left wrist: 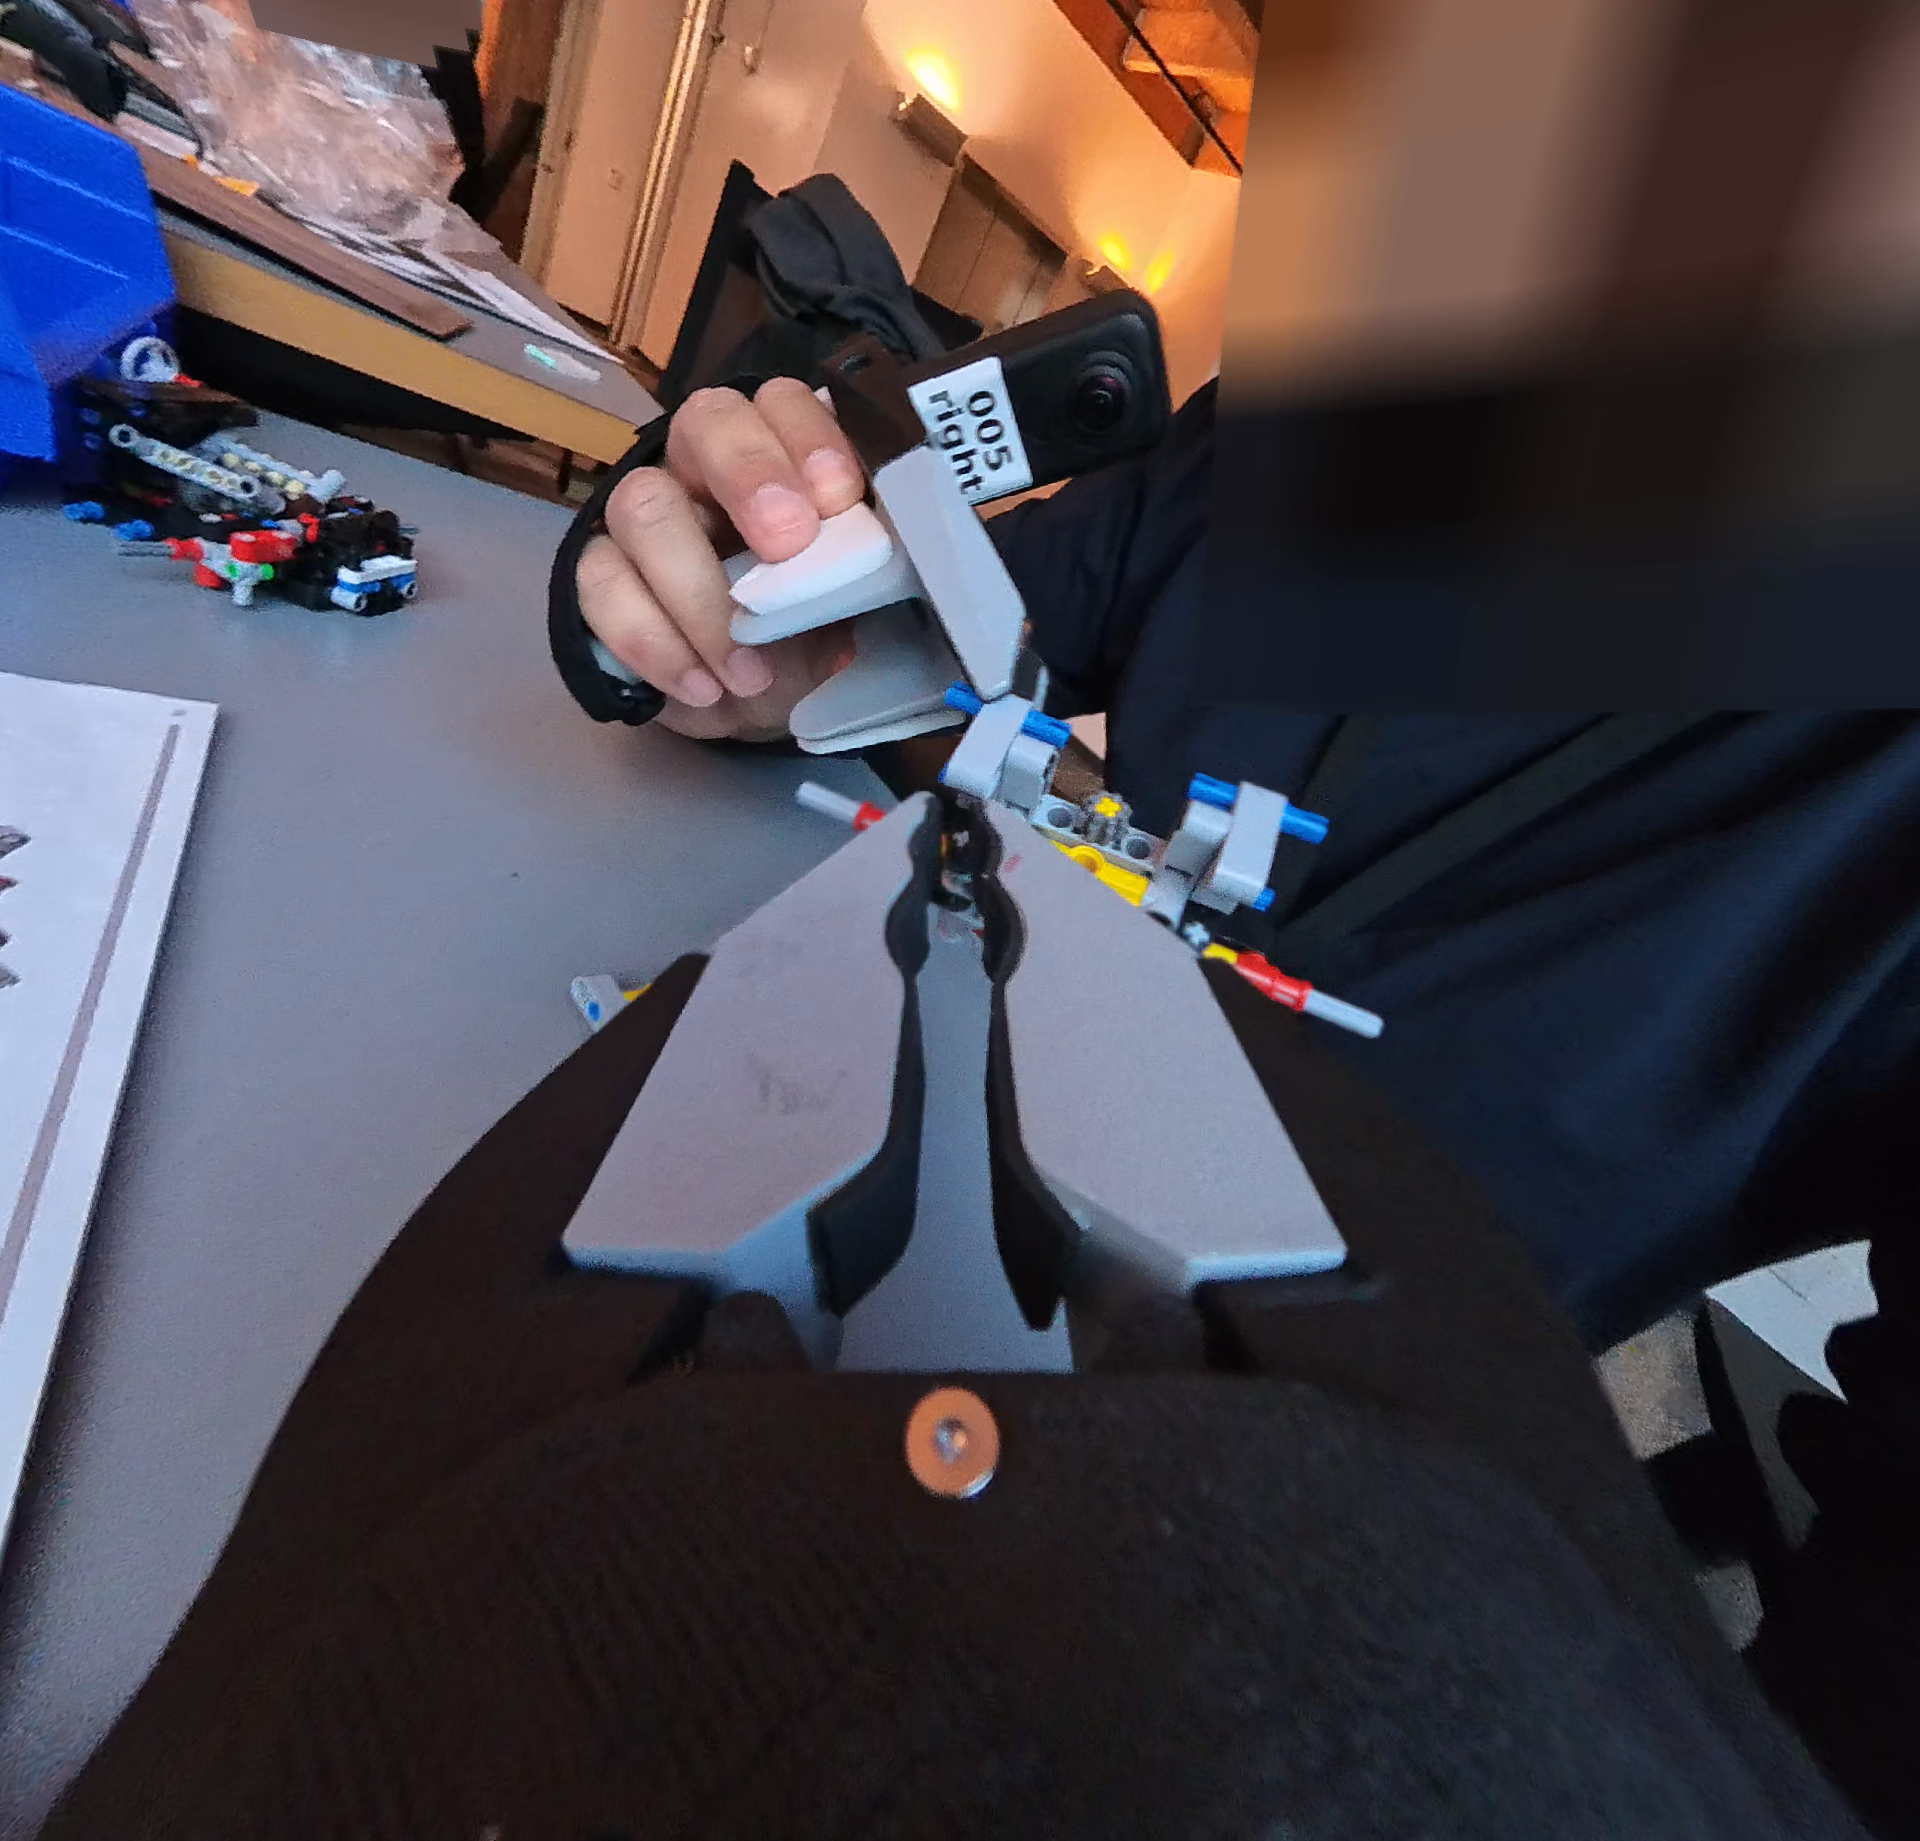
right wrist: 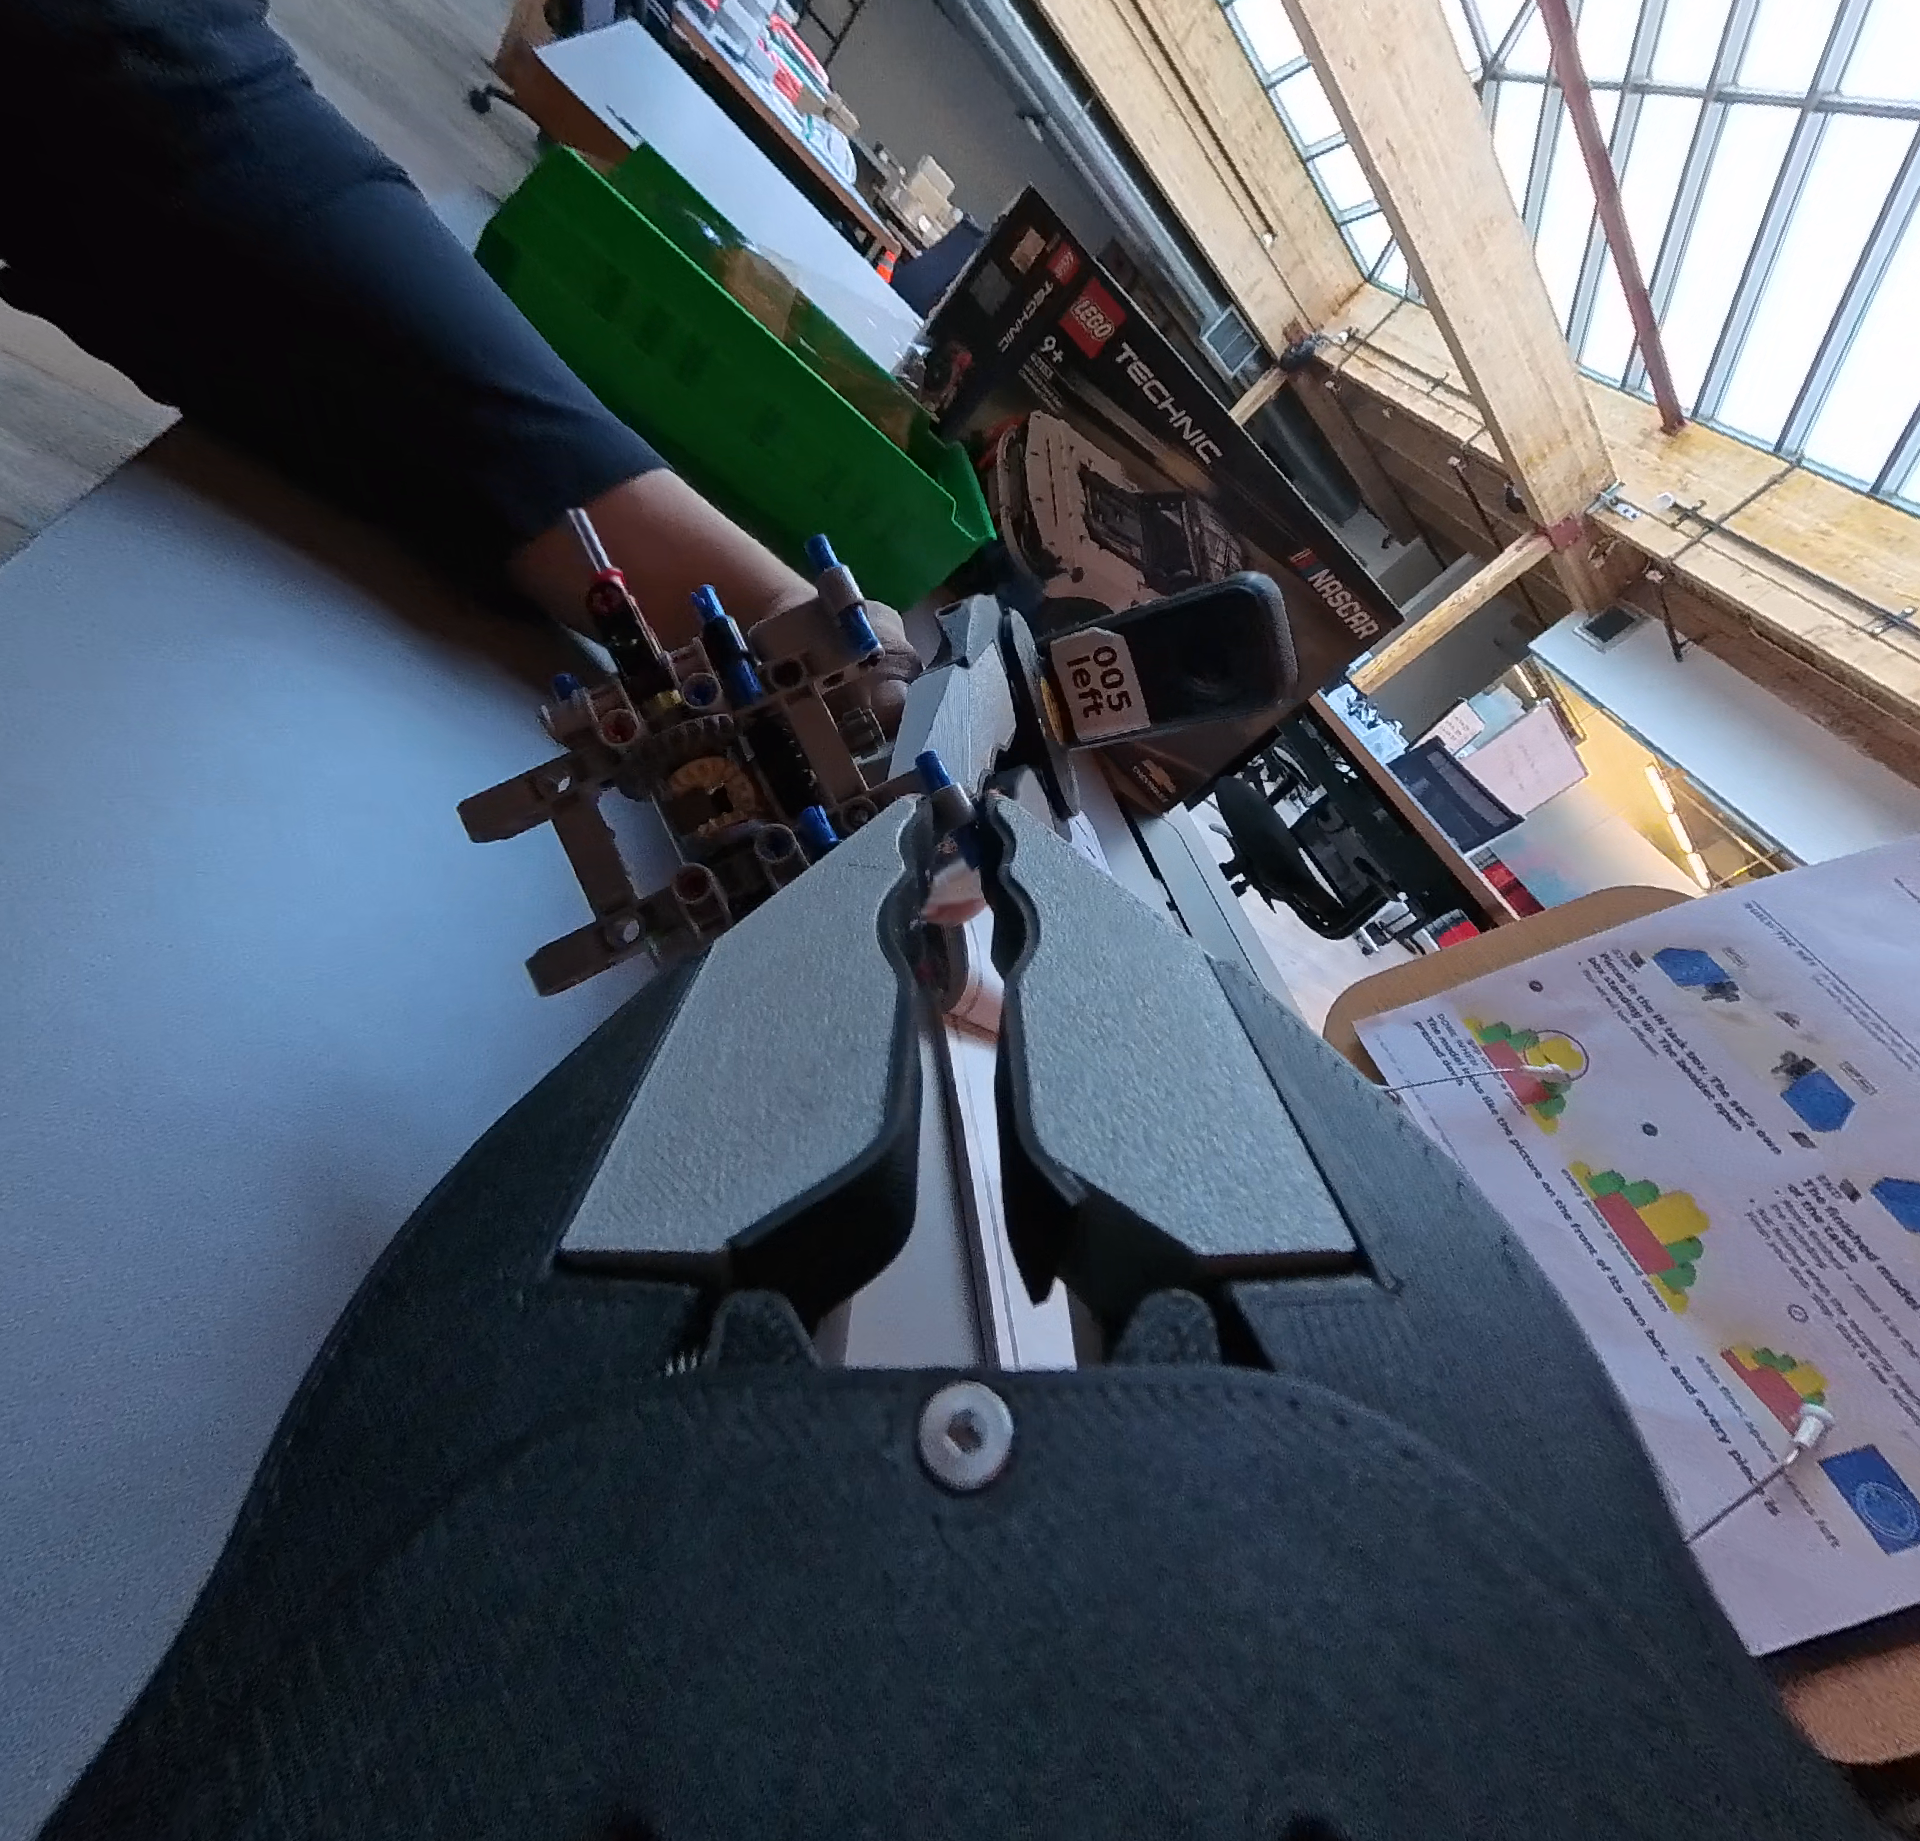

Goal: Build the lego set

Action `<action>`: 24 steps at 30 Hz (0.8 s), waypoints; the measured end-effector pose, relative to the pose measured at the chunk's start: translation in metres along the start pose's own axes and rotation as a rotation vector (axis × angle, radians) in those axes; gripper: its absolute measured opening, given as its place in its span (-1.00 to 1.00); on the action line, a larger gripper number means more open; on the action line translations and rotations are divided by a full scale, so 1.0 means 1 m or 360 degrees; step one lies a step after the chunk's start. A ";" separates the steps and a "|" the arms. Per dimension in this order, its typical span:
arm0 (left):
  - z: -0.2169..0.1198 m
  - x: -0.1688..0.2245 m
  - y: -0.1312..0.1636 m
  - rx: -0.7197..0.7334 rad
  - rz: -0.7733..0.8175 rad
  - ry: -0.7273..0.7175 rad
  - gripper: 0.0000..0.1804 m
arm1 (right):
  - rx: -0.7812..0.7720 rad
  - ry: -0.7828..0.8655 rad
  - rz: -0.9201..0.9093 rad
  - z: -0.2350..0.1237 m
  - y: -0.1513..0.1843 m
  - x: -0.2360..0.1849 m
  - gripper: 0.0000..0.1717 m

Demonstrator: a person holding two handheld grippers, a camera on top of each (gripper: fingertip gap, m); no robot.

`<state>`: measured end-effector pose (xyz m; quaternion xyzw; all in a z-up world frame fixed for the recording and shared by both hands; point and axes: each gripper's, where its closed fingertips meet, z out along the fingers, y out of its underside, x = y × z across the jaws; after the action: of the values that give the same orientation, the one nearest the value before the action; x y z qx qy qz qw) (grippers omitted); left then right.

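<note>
A building-toy assembly (left wrist: 1132, 846) of grey beams, blue pins, yellow parts and red-tipped axles is held up near the edge of the grey table (left wrist: 364, 856). My left gripper (left wrist: 961, 835) is shut on a dark part at its near end. My right gripper (left wrist: 982, 716), held by a hand, comes from above and pinches a grey connector with blue pins (left wrist: 1003, 752). In the right wrist view my right gripper (right wrist: 954, 825) is shut on that connector (right wrist: 948, 799). The assembly (right wrist: 707, 752) with its gear stands to the left, and the left gripper (right wrist: 909, 747) meets it from behind.
A second toy model (left wrist: 260, 534) and blue bins (left wrist: 62, 264) lie at the far left. A printed sheet (left wrist: 62, 960) and a small loose grey piece (left wrist: 597, 996) lie on the table. A green bin (right wrist: 727, 357), a boxed set (right wrist: 1143, 461) and a clipboard with a sheet (right wrist: 1662, 1220) are nearby. Left and right tips are no more than a few centimetres apart.
</note>
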<state>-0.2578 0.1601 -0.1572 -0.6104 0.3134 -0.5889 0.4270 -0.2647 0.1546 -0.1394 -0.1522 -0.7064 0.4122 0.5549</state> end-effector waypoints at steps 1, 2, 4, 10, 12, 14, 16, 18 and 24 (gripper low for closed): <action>0.000 0.004 -0.001 0.0012 0.0018 0.0025 -1.00 | 0.0002 0.0000 0.0005 0.000 0.000 0.000 -0.95; 0.000 0.005 -0.003 0.0030 0.0031 0.0031 -1.00 | 0.0010 0.0000 0.0010 -0.001 -0.001 0.001 -0.95; 0.000 0.007 -0.005 0.0054 0.0036 0.0036 -1.00 | 0.0023 0.0004 0.0026 -0.002 -0.001 0.002 -0.95; 0.001 0.006 -0.006 0.0102 -0.0059 0.0071 -1.00 | 0.0044 -0.0003 0.0079 -0.002 0.000 0.004 -0.94; 0.001 0.005 -0.006 0.0115 -0.0067 0.0057 -1.00 | 0.0051 -0.0015 0.0111 -0.002 0.001 0.004 -0.95; 0.000 0.000 -0.006 0.0125 -0.0067 -0.0017 -1.00 | 0.0044 -0.0023 0.0153 -0.002 0.005 0.006 -0.95; -0.002 -0.010 -0.005 0.0110 -0.0015 -0.0182 -1.00 | 0.0012 -0.0038 0.0206 -0.003 0.013 0.009 -0.95; -0.007 -0.019 -0.004 0.0068 0.0041 -0.0357 -1.00 | -0.0032 -0.0052 0.0285 -0.002 0.024 0.012 -0.93; -0.028 -0.038 -0.010 0.0094 0.0011 -0.0681 -1.00 | -0.0167 -0.0135 0.0548 0.003 0.054 0.012 -0.89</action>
<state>-0.2912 0.1940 -0.1668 -0.7076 0.2003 -0.4534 0.5036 -0.2846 0.1943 -0.1721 -0.2821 -0.7131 0.4698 0.4373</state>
